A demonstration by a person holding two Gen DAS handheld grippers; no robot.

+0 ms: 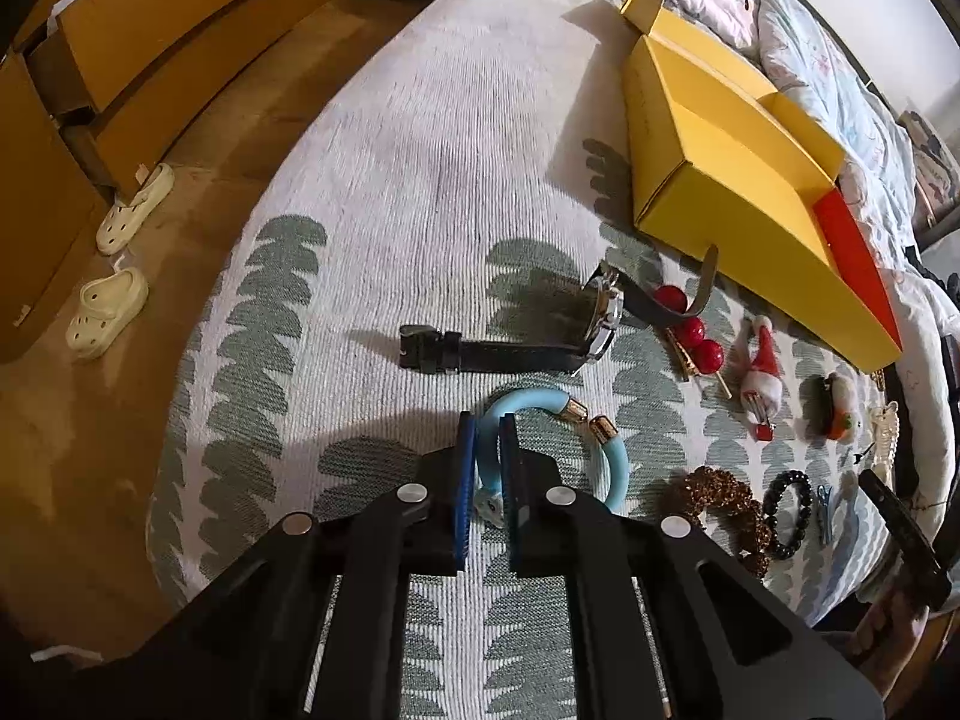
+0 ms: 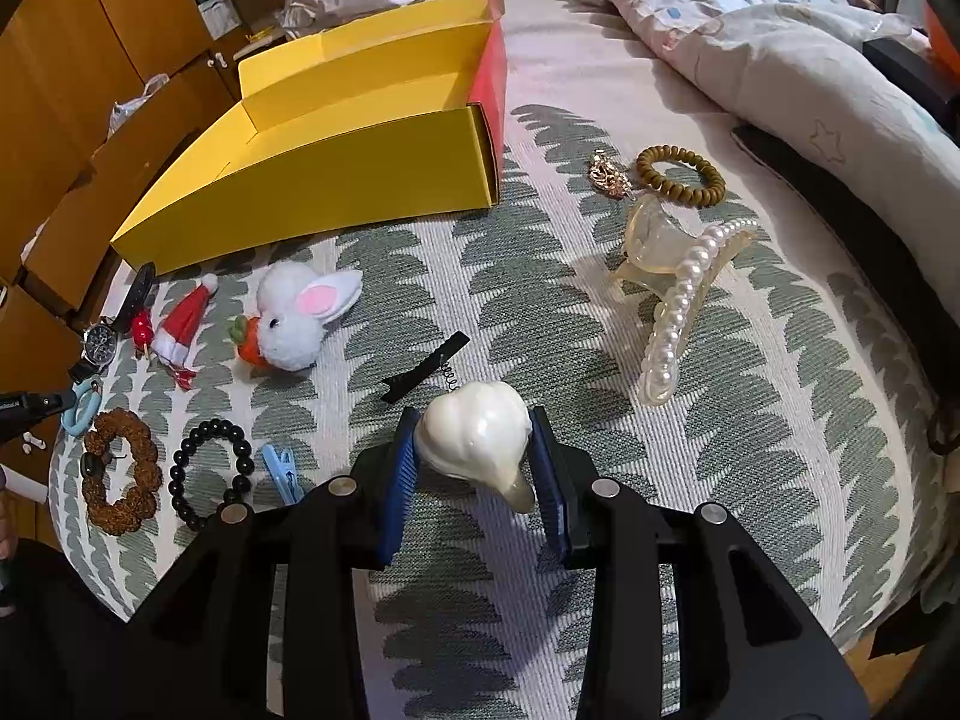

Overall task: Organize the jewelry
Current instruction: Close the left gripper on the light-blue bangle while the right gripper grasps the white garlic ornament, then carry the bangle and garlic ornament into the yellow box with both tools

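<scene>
You work both hands at once over a bed strewn with trinkets. Your left gripper [image 1: 487,423] is pinched narrow on the band of a blue bracelet [image 1: 612,468], away from its gold end caps, probably because the soft band gives the pads something to bite. Your right gripper [image 2: 474,441] grips a white shell-shaped clip [image 2: 474,429] across its widest part, its black clasp [image 2: 423,367] sticking out ahead. The yellow box [image 2: 336,192] sits open just beyond, mouth up and apparently empty, so each piece can be dropped straight in. The watch [image 1: 510,336], black beads [image 2: 210,474] and pearl hair claw [image 2: 678,294] lie loose on the cover, awaiting their turn.
</scene>
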